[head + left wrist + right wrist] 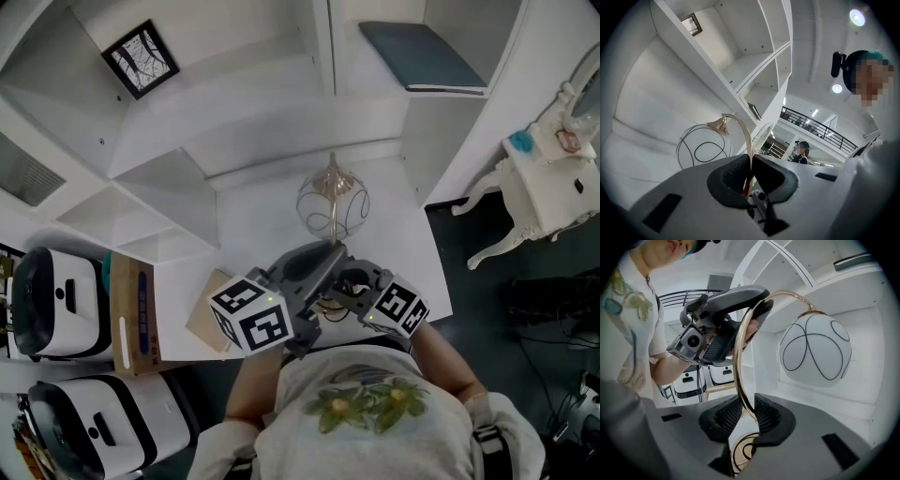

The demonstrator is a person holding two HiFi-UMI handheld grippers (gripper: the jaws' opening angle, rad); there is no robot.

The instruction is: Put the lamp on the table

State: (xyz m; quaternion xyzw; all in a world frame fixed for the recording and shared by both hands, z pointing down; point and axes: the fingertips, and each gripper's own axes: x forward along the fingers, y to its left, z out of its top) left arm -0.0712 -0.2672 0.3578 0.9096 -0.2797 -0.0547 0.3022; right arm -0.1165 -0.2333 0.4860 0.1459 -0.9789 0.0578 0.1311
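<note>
While both tools clamp its thin gold stem (739, 359), the lamp (815, 350) hangs over the table (253, 211), and I judge its base (745, 450) not yet set down, so the job looks partway done. The left gripper (751, 164) pinches the stem high on its arch, jaws nearly together. The right gripper (748, 414) holds it lower, just above the round base, jaws narrow on the metal. Lowering, seating the base and letting go remain. Bare tabletop lies ahead of and below the jaws. Shelves (178, 122) close it off beyond the globe (333, 202) and to the left, and the table's edge falls away near the right gripper's right side.
</note>
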